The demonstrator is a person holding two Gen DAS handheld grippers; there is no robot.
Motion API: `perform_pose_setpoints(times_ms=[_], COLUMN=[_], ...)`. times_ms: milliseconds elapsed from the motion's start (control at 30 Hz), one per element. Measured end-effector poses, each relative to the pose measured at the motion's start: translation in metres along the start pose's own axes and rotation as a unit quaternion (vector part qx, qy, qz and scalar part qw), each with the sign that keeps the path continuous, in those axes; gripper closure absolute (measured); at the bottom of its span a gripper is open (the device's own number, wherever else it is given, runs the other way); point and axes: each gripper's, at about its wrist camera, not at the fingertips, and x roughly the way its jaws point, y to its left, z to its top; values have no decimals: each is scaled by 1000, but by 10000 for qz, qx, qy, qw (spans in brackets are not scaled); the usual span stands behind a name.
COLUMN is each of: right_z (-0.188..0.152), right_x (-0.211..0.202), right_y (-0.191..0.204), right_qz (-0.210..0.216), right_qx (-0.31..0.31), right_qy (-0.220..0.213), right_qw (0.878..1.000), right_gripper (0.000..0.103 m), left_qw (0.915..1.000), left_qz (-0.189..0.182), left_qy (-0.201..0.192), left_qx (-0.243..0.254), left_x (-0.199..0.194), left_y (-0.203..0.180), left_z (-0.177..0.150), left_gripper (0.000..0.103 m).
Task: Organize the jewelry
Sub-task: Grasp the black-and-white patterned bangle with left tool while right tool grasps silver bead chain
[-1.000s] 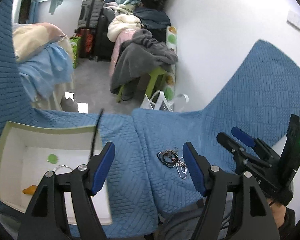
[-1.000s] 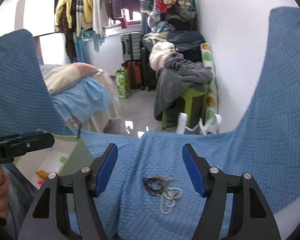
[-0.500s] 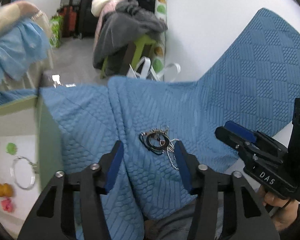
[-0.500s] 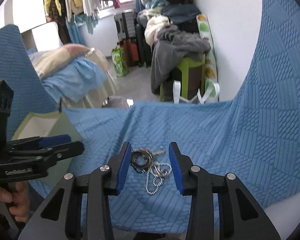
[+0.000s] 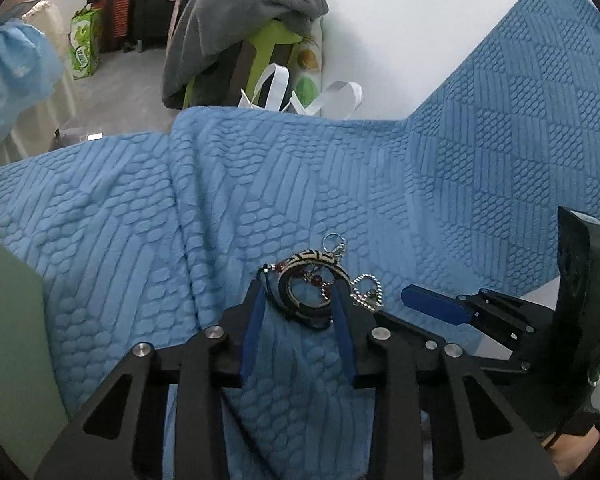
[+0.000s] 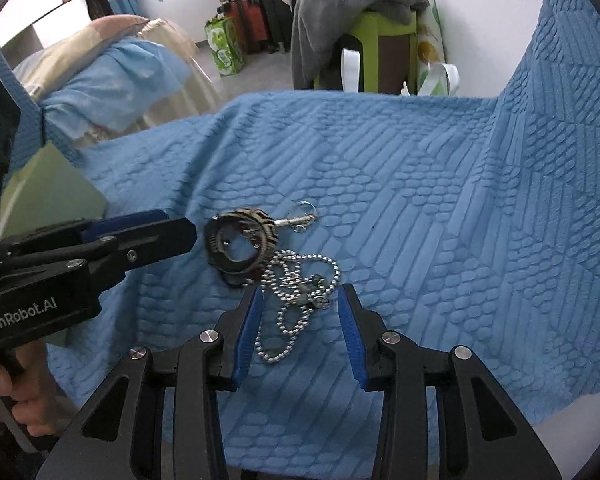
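Blue quilted cloth point(image 5: 380, 184) covers the bed, and on it the jewelry lies in one tangle: a stiff patterned bangle point(image 5: 312, 290) with a limp ball chain point(image 6: 296, 300) touching its near side. My left gripper point(image 5: 300, 308) has just been closing, its jaws now hugging the bangle's flanks, though I cannot tell whether the pads press; my right gripper point(image 6: 300, 312) stands partly spread astride the chain without pinching it. I judge the bangle light, rigid and slick, best held across its rim, while the chain will slump and snag, so I would pinch its bunched middle.
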Motion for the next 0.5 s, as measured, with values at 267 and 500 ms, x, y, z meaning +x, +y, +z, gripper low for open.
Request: perform_pose_setpoints(times_ms=[267, 500], right_z=[-8, -6], right_x=[15, 17], right_y=[4, 9], right_qz=[-237, -233], right_qx=[-449, -571], right_qy=[21, -41], right_qw=[9987, 9981], right_gripper=[64, 94], left_qw=[9999, 9992], left_qz=[114, 317], left_qy=[96, 47], left_qx=[37, 227], left_x=[24, 33], left_y=[1, -10], left_z=[-1, -3], left_gripper=[81, 95])
